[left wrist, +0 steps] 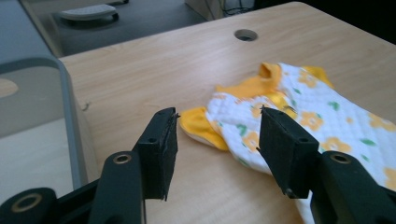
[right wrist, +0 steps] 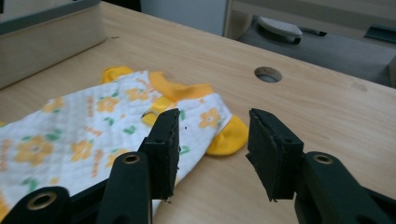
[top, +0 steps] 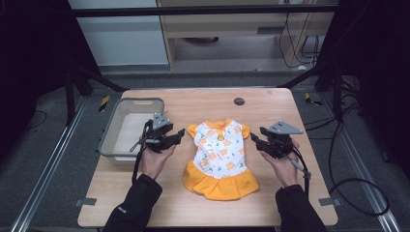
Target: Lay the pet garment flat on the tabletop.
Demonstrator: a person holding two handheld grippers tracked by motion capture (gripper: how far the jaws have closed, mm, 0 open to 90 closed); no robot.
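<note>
Tongs (top: 180, 135) & tongs (top: 255, 139) gape beside dress (top: 220, 157) sleeves, w/ bare table (top: 270, 104) around.

The dress (top: 220, 157) is white with a print of orange flowers and small green leaves — its collar, short sleeves and frilled hem are plain orange-yellow. The table (top: 203, 203) is pale wood with a fine grain and one dark round hole (top: 239, 101). The basket (top: 109, 140) is grey, lighter inside. Both grippers — the left gripper (top: 178, 135) and the right gripper (top: 255, 139) — are black, each topped with a grey plate. The person's sleeves (top: 138, 200) are black.
</note>
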